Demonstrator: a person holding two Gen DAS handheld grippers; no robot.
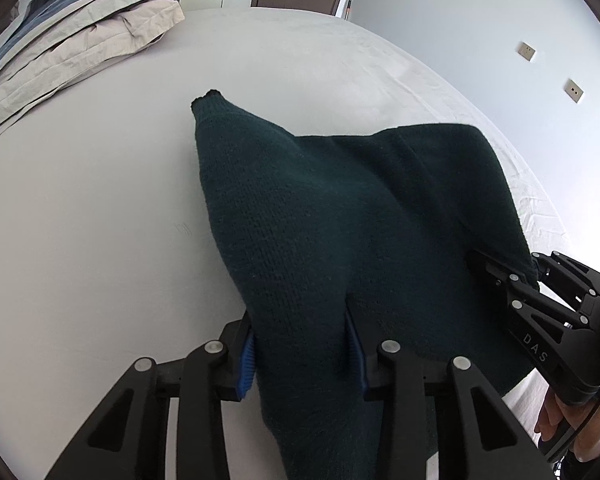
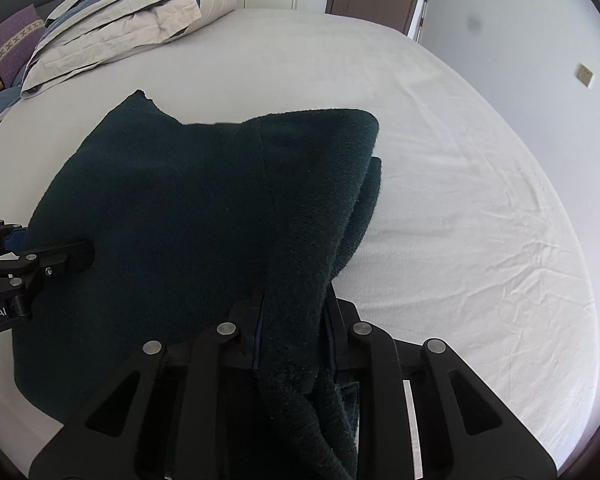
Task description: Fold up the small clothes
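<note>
Stretching between both tongs (image 1: 304, 356) (image 2: 294, 336), sweater (image 1: 340, 208) tapers away.

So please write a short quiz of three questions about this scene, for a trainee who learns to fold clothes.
1. True or false: the left gripper and the right gripper both pinch the dark green knitted sweater.
2. Multiple choice: the sweater lies on A) a wooden floor, B) the white bed sheet, C) a metal rack.
3. Fill in: the folded beige and blue striped bedding lies at the far ____ corner of the bed.

Key: 1 true; 2 B; 3 left.
</note>
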